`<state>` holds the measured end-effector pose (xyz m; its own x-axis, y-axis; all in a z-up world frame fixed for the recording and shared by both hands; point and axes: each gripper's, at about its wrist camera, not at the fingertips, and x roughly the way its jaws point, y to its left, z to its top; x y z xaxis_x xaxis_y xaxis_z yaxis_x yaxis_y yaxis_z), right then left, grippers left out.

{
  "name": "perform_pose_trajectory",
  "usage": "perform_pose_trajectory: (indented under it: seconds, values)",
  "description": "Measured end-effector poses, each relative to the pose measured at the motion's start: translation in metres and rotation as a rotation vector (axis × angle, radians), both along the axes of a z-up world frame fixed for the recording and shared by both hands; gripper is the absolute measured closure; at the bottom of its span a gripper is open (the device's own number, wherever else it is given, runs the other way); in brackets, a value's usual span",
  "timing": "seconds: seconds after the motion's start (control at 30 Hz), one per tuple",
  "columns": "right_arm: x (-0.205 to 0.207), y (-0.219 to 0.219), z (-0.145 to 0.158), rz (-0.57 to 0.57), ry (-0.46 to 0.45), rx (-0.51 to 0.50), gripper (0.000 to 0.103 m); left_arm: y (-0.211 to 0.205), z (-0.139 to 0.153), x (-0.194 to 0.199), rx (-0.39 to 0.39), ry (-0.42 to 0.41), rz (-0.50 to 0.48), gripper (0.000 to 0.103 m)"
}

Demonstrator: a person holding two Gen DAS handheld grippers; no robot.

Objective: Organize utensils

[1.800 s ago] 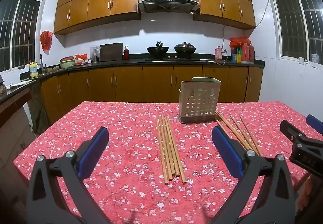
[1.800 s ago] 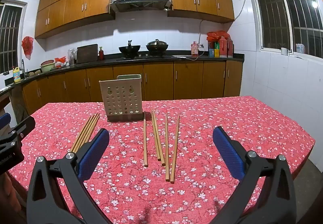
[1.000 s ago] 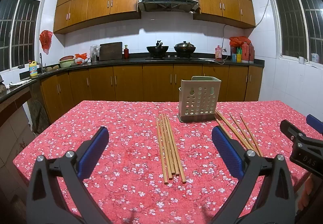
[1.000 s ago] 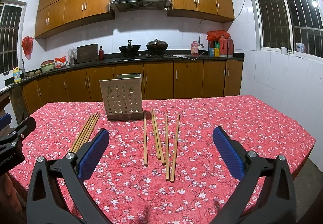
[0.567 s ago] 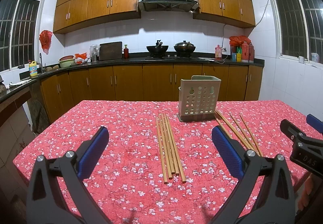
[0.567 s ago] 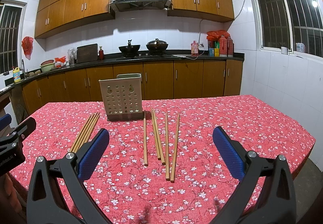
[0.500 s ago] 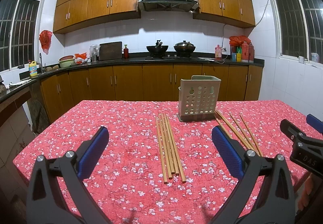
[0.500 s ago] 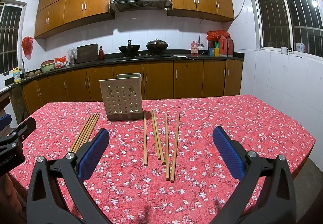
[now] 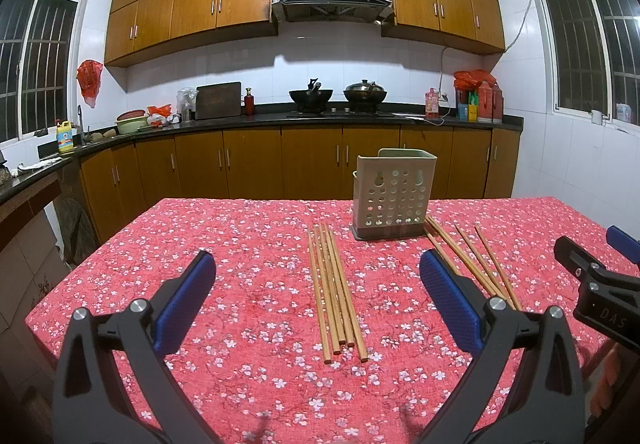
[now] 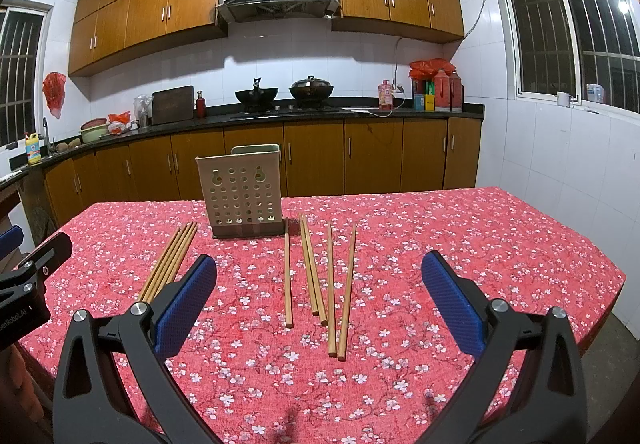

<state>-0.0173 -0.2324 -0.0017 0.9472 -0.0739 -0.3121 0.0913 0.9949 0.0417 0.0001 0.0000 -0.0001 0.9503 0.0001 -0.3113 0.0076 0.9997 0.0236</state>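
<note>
A beige perforated utensil holder [image 9: 392, 194] [image 10: 243, 196] stands upright on the red floral tablecloth [image 9: 248, 244] [image 10: 460, 240]. Left of the holder lies a tight bundle of several wooden chopsticks [image 9: 334, 288] [image 10: 170, 260]. Right of it lie several more chopsticks [image 9: 472, 256] [image 10: 316, 272], spread apart. My left gripper [image 9: 318, 288] hovers open over the near end of the bundle, holding nothing. Over the spread chopsticks my right gripper [image 10: 318, 286] is open and empty too. Each gripper's black body shows at the edge of the other's view [image 9: 592, 284] [image 10: 28, 276].
Wooden kitchen cabinets and a black counter [image 9: 320, 118] with two woks run behind the table. The table's right edge [image 10: 608, 284] drops to the floor beside a white tiled wall. A person's hand [image 10: 20, 384] shows at the lower left.
</note>
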Motion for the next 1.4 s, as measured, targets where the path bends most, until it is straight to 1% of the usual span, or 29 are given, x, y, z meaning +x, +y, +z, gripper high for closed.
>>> perform_pose_trajectory:
  seconds: [1.1, 1.3, 1.37, 1.4]
  values:
    - [0.0006, -0.0008, -0.002, 0.002, 0.003, 0.0, 0.002, 0.0024, -0.0024, -0.0033, 0.001, 0.003, 0.0, 0.004]
    - [-0.0012, -0.0029, -0.0022, 0.002, 0.005, 0.002, 0.002, 0.0002, 0.0038, -0.006, 0.001, 0.005, -0.001, 0.004]
    - [-0.0004, 0.0009, -0.0019, 0.001, 0.008, 0.002, 0.002, 0.0005, 0.0053, -0.0065, -0.003, 0.014, 0.001, 0.004]
    - [0.0008, -0.0001, -0.0008, -0.001, 0.014, 0.004, 0.002, -0.0014, 0.0015, -0.0024, -0.006, 0.025, 0.006, 0.004]
